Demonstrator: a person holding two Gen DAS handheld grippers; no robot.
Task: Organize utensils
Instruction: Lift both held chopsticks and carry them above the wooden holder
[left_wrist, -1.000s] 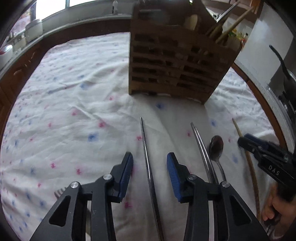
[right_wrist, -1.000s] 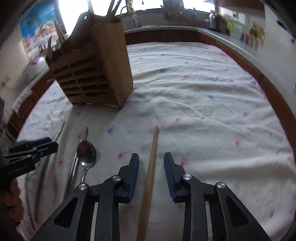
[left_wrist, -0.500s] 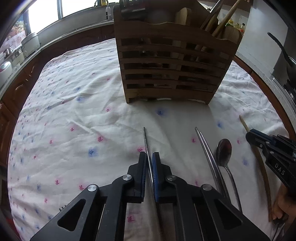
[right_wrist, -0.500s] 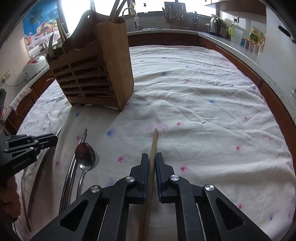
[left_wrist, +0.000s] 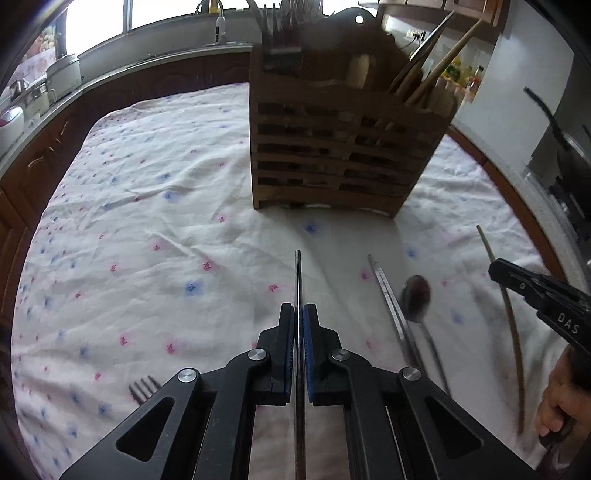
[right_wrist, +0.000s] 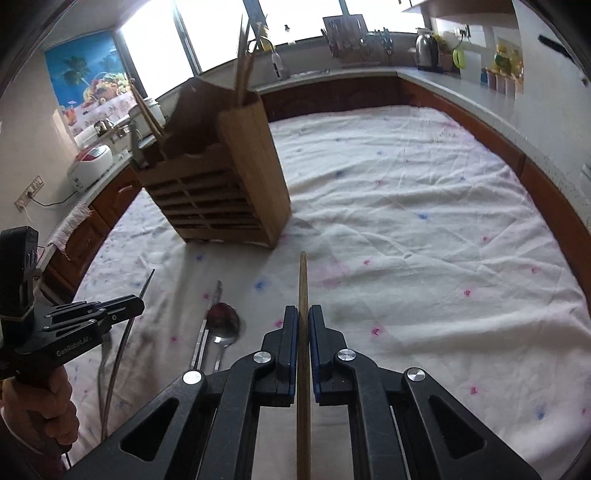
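Note:
My left gripper (left_wrist: 299, 314) is shut on a thin metal chopstick (left_wrist: 298, 277) and holds it above the cloth, tip toward the wooden utensil holder (left_wrist: 340, 147). My right gripper (right_wrist: 303, 317) is shut on a wooden chopstick (right_wrist: 303, 280), lifted and pointing at the holder (right_wrist: 221, 184). The holder stands upright with several chopsticks and utensils in its compartments. A metal chopstick (left_wrist: 386, 291), a spoon (left_wrist: 417, 295) and a fork (left_wrist: 144, 387) lie on the cloth. The spoon also shows in the right wrist view (right_wrist: 221, 325).
The table carries a white flowered cloth (left_wrist: 147, 221). Kitchen counters ring it, with a rice cooker (right_wrist: 90, 162) on the left and a kettle (right_wrist: 426, 48) at the back. The right gripper shows in the left wrist view (left_wrist: 535, 291).
Both grippers closed from open onto their chopsticks and lifted them off the cloth. Both views now sit higher and closer to the holder.

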